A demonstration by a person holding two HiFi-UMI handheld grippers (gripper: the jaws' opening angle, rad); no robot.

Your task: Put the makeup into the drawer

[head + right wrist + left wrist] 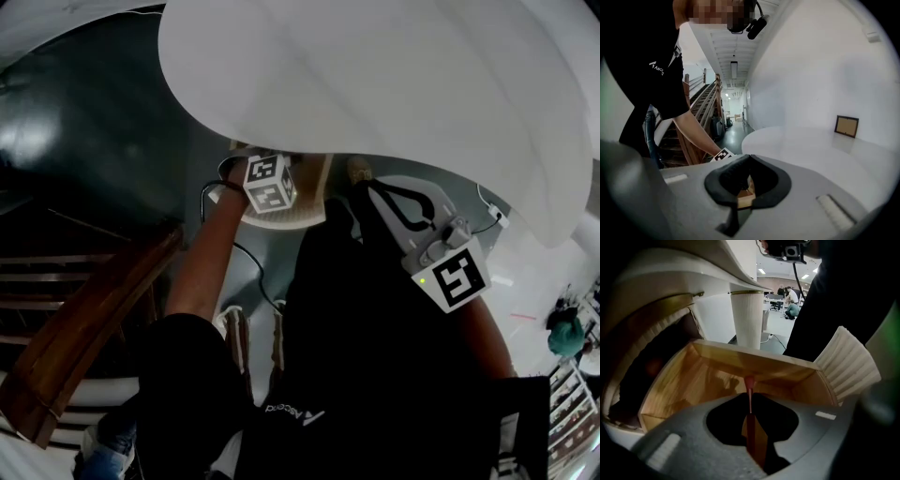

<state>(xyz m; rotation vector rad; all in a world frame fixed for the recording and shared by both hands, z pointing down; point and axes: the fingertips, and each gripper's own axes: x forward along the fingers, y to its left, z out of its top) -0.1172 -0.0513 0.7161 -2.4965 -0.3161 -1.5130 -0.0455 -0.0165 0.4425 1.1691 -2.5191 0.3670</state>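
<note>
A thin pink makeup stick (749, 389) stands between the jaws of my left gripper (751, 414), which is shut on it. Its rounded tip points down into the open wooden drawer (689, 380), which looks empty inside. In the head view the left gripper (270, 185) hangs over the drawer (307, 214) under the white tabletop; its jaws are hidden there. My right gripper (427, 230) is held to the right, apart from the drawer. Its dark pads (733, 176) meet with nothing between them, and a bit of wood shows through the gap below.
A large white curved tabletop (394, 84) overhangs the drawer. A white ribbed pedestal (747, 317) stands behind it. A wooden staircase (84, 328) is at the left and a cable (251, 267) lies on the floor. My legs and shoes are close to the drawer.
</note>
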